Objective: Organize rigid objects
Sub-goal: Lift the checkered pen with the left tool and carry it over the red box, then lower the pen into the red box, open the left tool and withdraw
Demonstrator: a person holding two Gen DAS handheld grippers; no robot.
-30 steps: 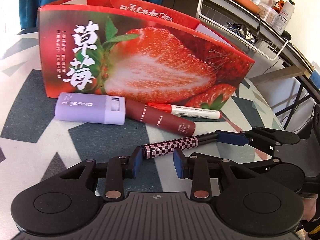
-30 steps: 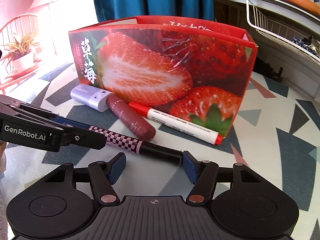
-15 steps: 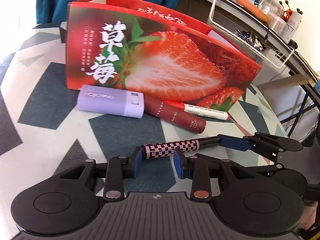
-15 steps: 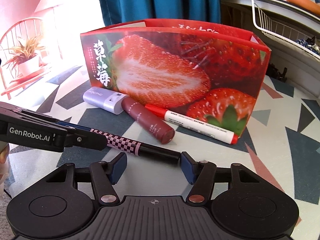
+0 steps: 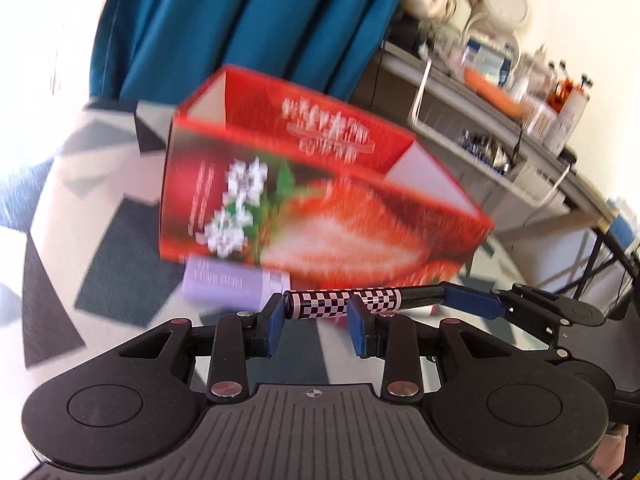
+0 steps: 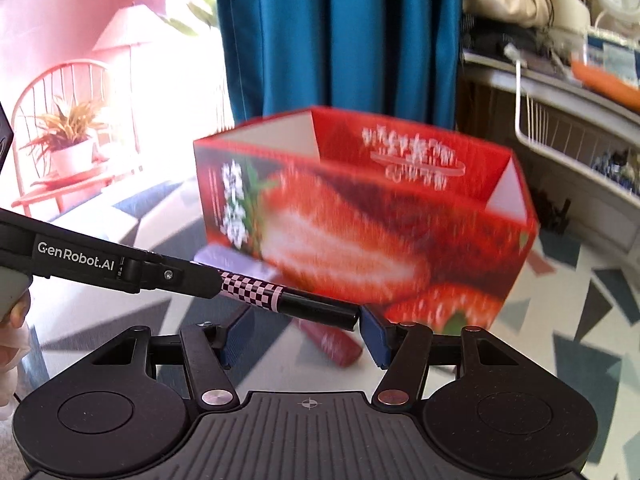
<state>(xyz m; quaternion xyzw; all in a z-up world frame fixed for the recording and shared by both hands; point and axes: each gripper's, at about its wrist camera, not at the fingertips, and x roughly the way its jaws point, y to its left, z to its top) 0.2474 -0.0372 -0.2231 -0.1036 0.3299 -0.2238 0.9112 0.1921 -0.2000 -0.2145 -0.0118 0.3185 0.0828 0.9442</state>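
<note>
Nearest in the left wrist view, the left gripper [image 5: 316, 320] has its 2 blue pads clamped on the checkered end of a pen [image 5: 340, 302]: pink-and-black squares on one half, plain black on the other. The pen is held level, clear of the patterned tabletop [image 5: 120, 232].

The right gripper [image 6: 304, 330] is closed on the pen's black end, its right pad against the tip and its left pad at the checkered joint. Both tools therefore carry the same pen, one at each end.

Just beyond and below the pen lie a lilac rectangular case [image 5: 228, 282] to the left and a dark red tube [image 6: 332, 344] to the right, both on the table.

Behind them stands the open-topped strawberry box [image 5: 320, 208], blurred. Its interior shows red walls; contents cannot be made out.

Farthest back hang teal curtains [image 6: 340, 40], with a cluttered shelf [image 5: 500, 92] at right.
</note>
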